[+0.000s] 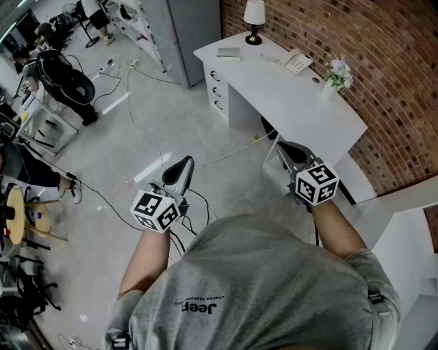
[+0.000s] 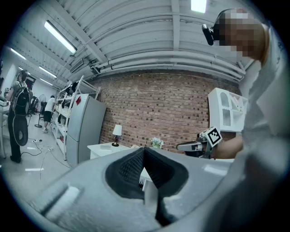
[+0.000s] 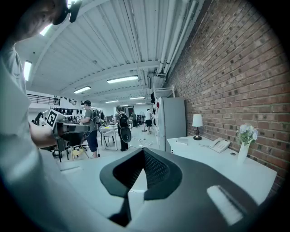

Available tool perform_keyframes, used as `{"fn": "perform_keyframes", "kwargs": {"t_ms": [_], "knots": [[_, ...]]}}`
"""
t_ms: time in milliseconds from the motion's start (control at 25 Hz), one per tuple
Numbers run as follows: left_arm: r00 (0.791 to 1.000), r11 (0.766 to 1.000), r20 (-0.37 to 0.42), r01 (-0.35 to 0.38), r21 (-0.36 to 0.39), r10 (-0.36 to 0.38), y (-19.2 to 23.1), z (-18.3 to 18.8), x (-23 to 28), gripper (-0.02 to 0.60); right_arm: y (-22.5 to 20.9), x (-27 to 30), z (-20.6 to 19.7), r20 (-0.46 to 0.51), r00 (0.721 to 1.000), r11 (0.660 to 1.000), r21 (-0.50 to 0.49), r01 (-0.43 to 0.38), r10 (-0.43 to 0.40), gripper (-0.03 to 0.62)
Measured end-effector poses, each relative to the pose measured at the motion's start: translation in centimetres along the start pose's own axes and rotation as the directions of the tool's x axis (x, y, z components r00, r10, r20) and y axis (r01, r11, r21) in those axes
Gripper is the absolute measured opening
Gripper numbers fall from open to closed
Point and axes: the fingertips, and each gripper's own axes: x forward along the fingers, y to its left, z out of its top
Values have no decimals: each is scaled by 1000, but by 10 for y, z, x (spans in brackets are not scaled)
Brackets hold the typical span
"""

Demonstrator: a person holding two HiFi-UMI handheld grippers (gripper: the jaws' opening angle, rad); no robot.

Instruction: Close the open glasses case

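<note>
A small flat grey thing (image 1: pixel 228 52) lies on the white desk (image 1: pixel 301 102) near the lamp (image 1: pixel 254 17). It is too small to tell whether it is the glasses case. The same thing (image 3: pixel 182 141) shows in the right gripper view. Both grippers hang in the air over the floor, well short of the desk. My left gripper (image 1: pixel 183 164) (image 2: pixel 144 149) is shut with nothing in it. My right gripper (image 1: pixel 289 150) (image 3: pixel 144 150) is also shut and empty, near the desk's front corner.
On the desk stand a telephone (image 1: pixel 296 63) and a vase of flowers (image 1: pixel 337 74). A grey cabinet (image 1: pixel 185 31) stands behind the desk, and a white shelf unit (image 1: pixel 410 225) at the right. Cables (image 1: pixel 144 130) trail over the floor. People and chairs fill the far left.
</note>
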Motion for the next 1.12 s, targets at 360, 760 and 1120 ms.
{"fn": "perform_keyframes", "kwargs": {"t_ms": [360, 760, 1120], "knots": [[1000, 1000, -4, -8, 8, 8, -23, -2, 24, -5, -19, -8, -1, -6, 999, 999, -3, -43, 43, 6], [999, 999, -2, -38, 18, 38, -59, -3, 65, -3, -54, -29, -1, -5, 995, 995, 12, -102, 102, 8], [999, 999, -15, -35, 23, 35, -80, 0, 108, -3, -91, -38, 2, -6, 993, 993, -10, -121, 121, 8]]}}
